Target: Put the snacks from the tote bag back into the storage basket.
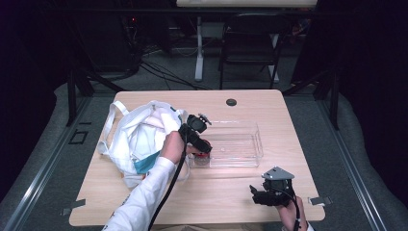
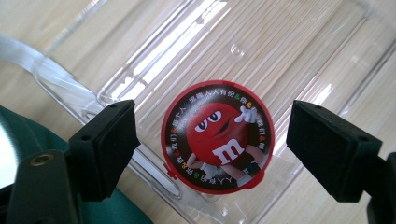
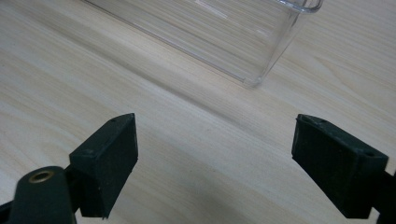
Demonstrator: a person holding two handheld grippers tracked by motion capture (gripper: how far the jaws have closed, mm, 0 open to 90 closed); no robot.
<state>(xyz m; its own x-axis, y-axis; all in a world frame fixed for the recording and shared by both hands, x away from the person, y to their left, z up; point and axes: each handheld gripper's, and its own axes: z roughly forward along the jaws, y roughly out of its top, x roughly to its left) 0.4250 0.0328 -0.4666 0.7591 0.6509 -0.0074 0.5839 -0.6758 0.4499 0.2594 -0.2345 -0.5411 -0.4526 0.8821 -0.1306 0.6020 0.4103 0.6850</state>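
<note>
The round red lid with a dark printed ring (image 2: pixel 217 136) lies in the corner of the clear plastic rectangular box (image 2: pixel 289 56), and it carries the only print that can be read. In the middle of this lid stands the red M&M's cartoon figure, with a white letter "m" on its body. Around the figure, on the dark ring, runs a line of small Chinese characters between coloured dots; they are too small to read.

High view: above my side, looking forward and down on the table (image 1: pixel 211 192)
Gripper views: close, along my jaws
Shared: clear plastic bin (image 1: pixel 240 139) (image 2: pixel 280 56) (image 3: pixel 224 37)
</note>
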